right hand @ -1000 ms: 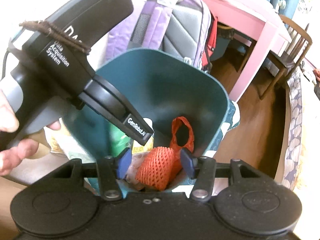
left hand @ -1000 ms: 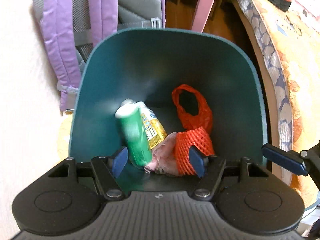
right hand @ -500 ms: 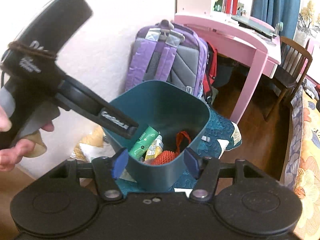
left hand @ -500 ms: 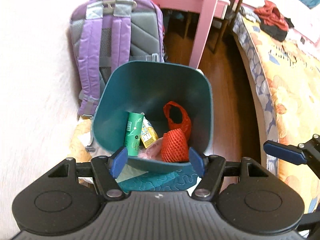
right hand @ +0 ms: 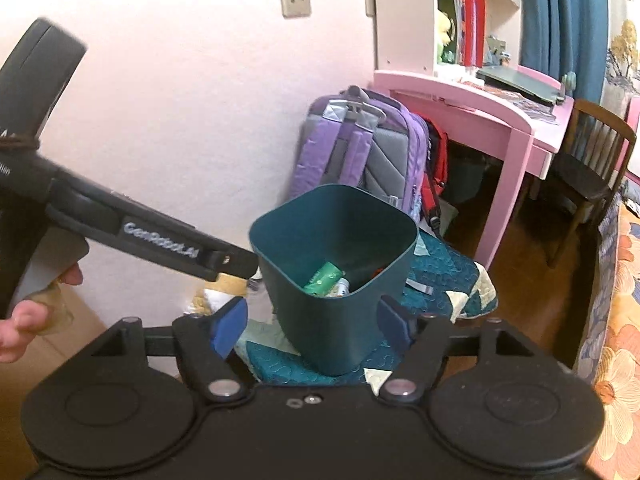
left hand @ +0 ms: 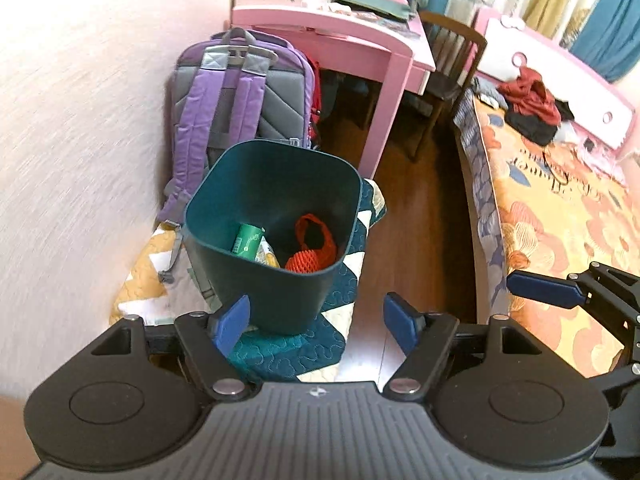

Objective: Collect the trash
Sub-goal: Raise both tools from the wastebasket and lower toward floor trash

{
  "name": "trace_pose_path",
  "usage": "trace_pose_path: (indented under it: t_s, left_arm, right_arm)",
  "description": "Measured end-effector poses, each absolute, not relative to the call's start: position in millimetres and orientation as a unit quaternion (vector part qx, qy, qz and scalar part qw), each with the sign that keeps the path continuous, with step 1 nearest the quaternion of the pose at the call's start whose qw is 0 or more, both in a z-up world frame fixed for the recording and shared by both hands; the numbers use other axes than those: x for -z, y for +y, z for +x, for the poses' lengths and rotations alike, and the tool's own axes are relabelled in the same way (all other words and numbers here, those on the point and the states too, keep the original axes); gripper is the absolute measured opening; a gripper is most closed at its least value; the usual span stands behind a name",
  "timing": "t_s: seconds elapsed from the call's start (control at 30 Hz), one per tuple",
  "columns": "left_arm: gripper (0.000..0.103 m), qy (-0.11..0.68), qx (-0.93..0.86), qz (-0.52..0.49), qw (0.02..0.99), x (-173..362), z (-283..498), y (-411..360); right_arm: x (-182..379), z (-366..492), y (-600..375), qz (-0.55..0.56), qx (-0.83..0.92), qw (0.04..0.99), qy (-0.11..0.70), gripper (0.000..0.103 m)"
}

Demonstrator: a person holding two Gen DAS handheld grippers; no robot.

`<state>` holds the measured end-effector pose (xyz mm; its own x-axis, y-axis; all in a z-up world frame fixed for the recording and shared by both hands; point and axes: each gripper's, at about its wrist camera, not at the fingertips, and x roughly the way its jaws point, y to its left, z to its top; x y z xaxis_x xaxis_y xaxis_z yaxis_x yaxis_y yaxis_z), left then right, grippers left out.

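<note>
A dark teal trash bin (left hand: 276, 296) stands on a quilted mat on the floor; it also shows in the right wrist view (right hand: 332, 320). Inside lie a green can (left hand: 247, 237), a yellow carton (left hand: 267, 257) and an orange-red net bag (left hand: 312, 249). The green can shows in the right wrist view (right hand: 322, 278) too. My left gripper (left hand: 316, 322) is open and empty, above and in front of the bin. My right gripper (right hand: 310, 326) is open and empty, also raised in front of the bin. One blue finger of the right gripper (left hand: 544, 288) shows at the right of the left wrist view.
A purple backpack (left hand: 236, 96) leans on the wall behind the bin. A pink desk (left hand: 340, 40) and a wooden chair (left hand: 452, 64) stand beyond. A bed with a floral cover (left hand: 560, 208) runs along the right. Bare wood floor (left hand: 416, 216) lies between bin and bed.
Both grippers have pulled up and back from inside the bin, so the bin now looks smaller and farther. The green can has settled among the trash in the bin.
</note>
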<state>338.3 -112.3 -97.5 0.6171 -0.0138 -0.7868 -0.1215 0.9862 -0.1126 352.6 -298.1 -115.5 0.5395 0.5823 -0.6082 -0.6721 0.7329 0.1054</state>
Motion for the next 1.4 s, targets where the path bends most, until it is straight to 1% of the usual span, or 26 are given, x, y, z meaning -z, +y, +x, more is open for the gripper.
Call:
trace_pose_path:
  t_s: [0.03,0.13,0.23,0.4,0.5,0.53,0.57,0.63,0.67,0.7,0.9,1.03,1.1,1.27,1.4]
  left_arm:
    - [0.079,0.434,-0.034,-0.083,0.896,97.7,332.6,-112.2]
    - [0.079,0.43,-0.041,-0.098,0.896,99.0,316.0,-110.1]
    - [0.081,0.425,-0.046,-0.101,0.898,103.3,301.4,-105.1]
    - [0.082,0.422,-0.037,-0.097,0.901,120.4,284.6,-83.6]
    - [0.087,0.436,-0.029,-0.097,0.894,142.6,279.9,-62.6]
    - [0.09,0.442,-0.024,-0.102,0.891,152.2,279.3,-52.9]
    - [0.096,0.447,-0.019,-0.108,0.888,161.3,278.7,-43.6]
    - [0.103,0.448,-0.014,-0.107,0.887,182.4,277.3,-25.2]
    - [0.103,0.449,-0.013,-0.1,0.888,193.7,277.4,-17.8]
    - [0.103,0.466,-0.014,-0.072,0.882,205.2,278.6,-12.5]
    - [0.103,0.52,-0.006,-0.081,0.85,304.1,291.5,28.8]
    - [0.103,0.552,-0.015,-0.088,0.829,382.8,298.8,48.2]
    - [0.103,0.562,-0.028,-0.072,0.823,427.1,300.8,53.0]
    - [0.103,0.583,-0.029,-0.047,0.811,531.5,301.5,58.3]
    - [0.103,0.598,-0.018,-0.022,0.801,609.9,298.8,52.1]
  right_arm:
    - [114.4,348.2,-301.6,-0.072,-0.362,0.874,0.317,0.075]
    - [113.2,338.9,-309.0,-0.076,-0.375,0.869,0.313,0.08]
    - [115.3,332.1,-312.1,-0.072,-0.378,0.868,0.315,0.082]
    - [126.7,321.4,-307.6,-0.052,-0.358,0.874,0.325,0.093]
    - [145.2,316.3,-301.8,-0.029,-0.339,0.876,0.341,0.096]
    - [153.0,314.4,-299.3,-0.023,-0.332,0.876,0.348,0.096]
    - [163.1,312.8,-296.1,-0.013,-0.325,0.875,0.357,0.096]
    - [185.4,310.0,-290.2,0.006,-0.312,0.871,0.379,0.097]
    - [198.1,308.2,-286.9,0.012,-0.303,0.869,0.39,0.097]
    - [212.8,307.0,-282.2,0.016,-0.292,0.868,0.402,0.097]
    - [300.5,299.9,-256.0,0.022,-0.243,0.861,0.446,0.097]
    - [362.3,298.3,-234.1,0.008,-0.234,0.854,0.465,0.097]
    - [396.5,299.9,-222.5,0.002,-0.236,0.848,0.474,0.097]
    - [491.4,303.0,-198.1,-0.022,-0.243,0.825,0.51,0.097]
    - [582.5,305.1,-187.3,-0.05,-0.243,0.8,0.546,0.094]
